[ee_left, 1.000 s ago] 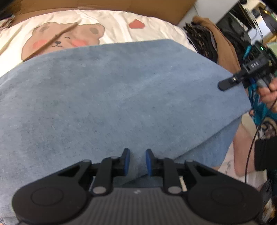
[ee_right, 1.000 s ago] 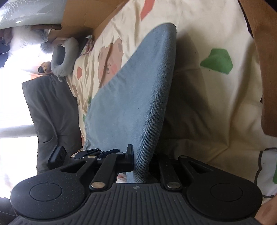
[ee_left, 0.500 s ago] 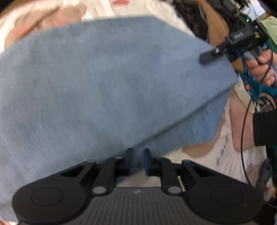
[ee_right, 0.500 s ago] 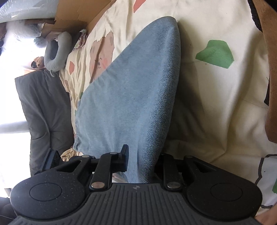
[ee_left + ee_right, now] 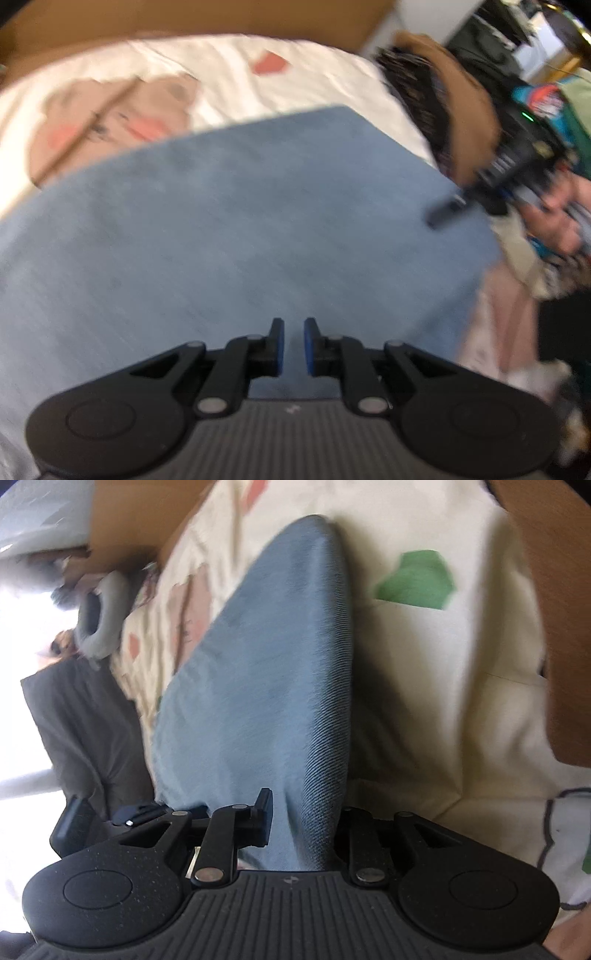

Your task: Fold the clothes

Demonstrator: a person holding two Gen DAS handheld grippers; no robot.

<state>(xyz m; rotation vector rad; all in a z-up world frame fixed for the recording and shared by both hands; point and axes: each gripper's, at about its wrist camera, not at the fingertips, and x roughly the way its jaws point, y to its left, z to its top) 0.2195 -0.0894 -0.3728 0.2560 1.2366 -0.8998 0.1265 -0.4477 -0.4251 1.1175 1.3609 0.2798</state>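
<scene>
Blue cloth (image 5: 240, 236) pinched by left tongs (image 5: 294, 347) and right tongs (image 5: 301, 823), stretched between them, long axis running across above bedsheet (image 5: 461, 686).

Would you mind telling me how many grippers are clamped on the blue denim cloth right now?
2: the left gripper pinches the blue denim cloth at its near edge; the right gripper pinches its right edge.

One blue denim garment (image 5: 236, 236), two claws, one bear-print sheet (image 5: 221, 66), one grey neck pillow (image 5: 101, 616).
</scene>
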